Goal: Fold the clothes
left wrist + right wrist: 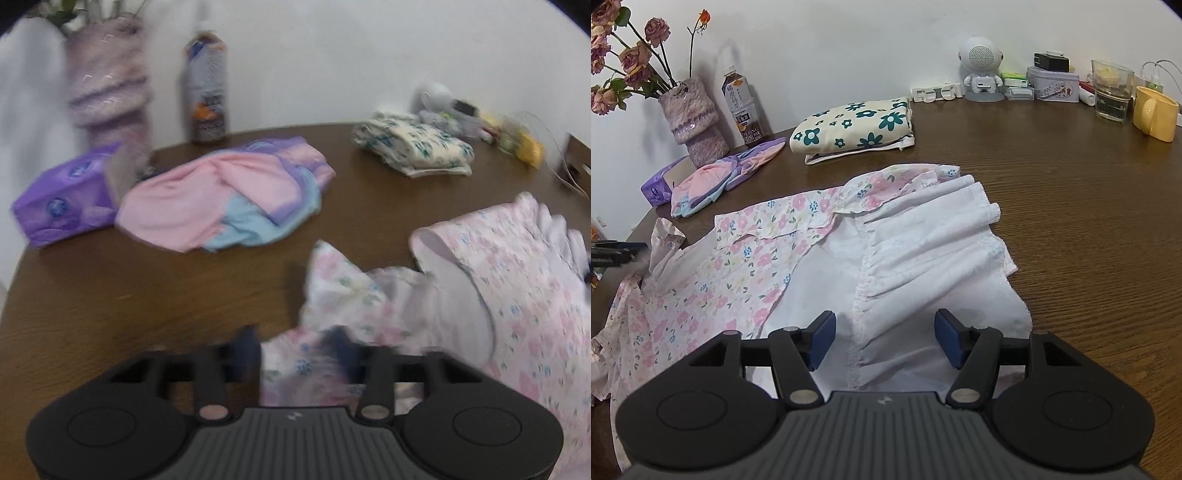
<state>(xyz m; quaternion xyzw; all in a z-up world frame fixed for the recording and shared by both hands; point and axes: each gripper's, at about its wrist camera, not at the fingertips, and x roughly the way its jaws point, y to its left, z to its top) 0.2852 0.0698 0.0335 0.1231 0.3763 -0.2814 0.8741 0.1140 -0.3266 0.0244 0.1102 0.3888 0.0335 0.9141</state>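
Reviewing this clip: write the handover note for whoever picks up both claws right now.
Left claw: jaws apart around a bunched edge of the pink floral garment; the view is blurred and no firm grip shows.
Right claw: open, over the garment's white inside, holding nothing.
The garment lies spread on the brown table, partly turned over.
Done: the cream garment with teal flowers lies folded at the back.
Left: fold the floral garment, then the crumpled pink, purple and blue garment by the purple tissue pack.
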